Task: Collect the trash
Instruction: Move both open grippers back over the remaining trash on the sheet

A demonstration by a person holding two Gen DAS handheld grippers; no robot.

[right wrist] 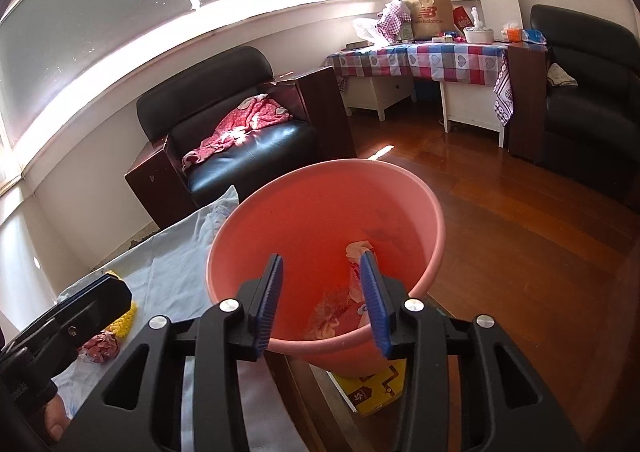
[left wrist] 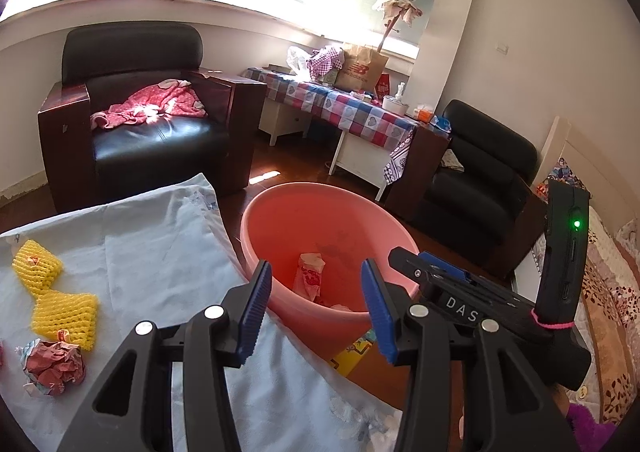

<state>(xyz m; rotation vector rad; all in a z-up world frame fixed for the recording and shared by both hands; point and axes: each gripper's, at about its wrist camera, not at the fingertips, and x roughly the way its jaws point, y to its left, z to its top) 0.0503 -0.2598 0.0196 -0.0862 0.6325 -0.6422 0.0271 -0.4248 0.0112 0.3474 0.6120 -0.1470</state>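
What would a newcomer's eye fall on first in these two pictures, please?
Probably the pink bucket on the wooden floor, right ahead of both grippers, with crumpled wrappers at its bottom. Next, the yellow foam nets and a crumpled red wrapper lying on the pale blue cloth to its left.

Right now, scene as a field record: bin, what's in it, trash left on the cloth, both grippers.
bin: pink bucket, on floor beside the cloth edge
bin contents: crumpled wrappers
trash left: two yellow foam nets, one crumpled red wrapper, on light blue cloth
left gripper: jaws open, nothing between
right gripper: jaws open over bucket, nothing between
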